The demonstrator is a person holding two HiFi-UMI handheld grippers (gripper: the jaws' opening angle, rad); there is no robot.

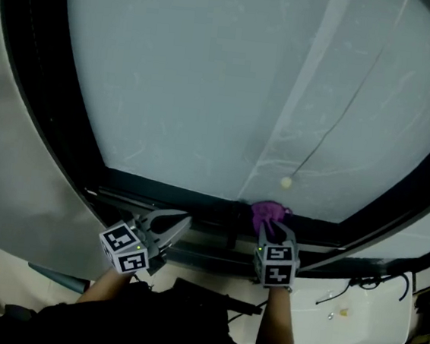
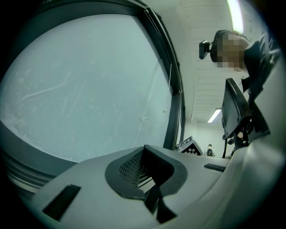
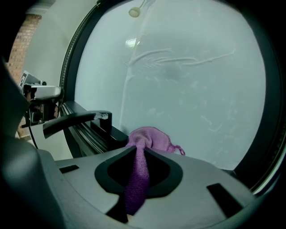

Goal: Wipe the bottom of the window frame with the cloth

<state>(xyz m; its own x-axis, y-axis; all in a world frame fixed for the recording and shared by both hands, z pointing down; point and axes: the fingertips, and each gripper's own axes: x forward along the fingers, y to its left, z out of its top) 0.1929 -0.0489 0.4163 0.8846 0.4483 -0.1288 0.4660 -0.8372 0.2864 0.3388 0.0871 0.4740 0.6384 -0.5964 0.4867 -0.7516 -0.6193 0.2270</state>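
A purple cloth rests against the dark bottom rail of the window frame, just below the frosted glass. My right gripper is shut on the cloth. In the right gripper view the cloth bunches out beyond the jaws of the right gripper, touching the glass at the lower frame. My left gripper hovers to the left over the sill tracks, jaws together and holding nothing. The left gripper points along the glass in its own view.
A dark window handle sticks out of the frame left of the cloth. A pale pull bead hangs on a cord in front of the glass. A white ledge with black cables lies at lower right. A grey wall curves on the left.
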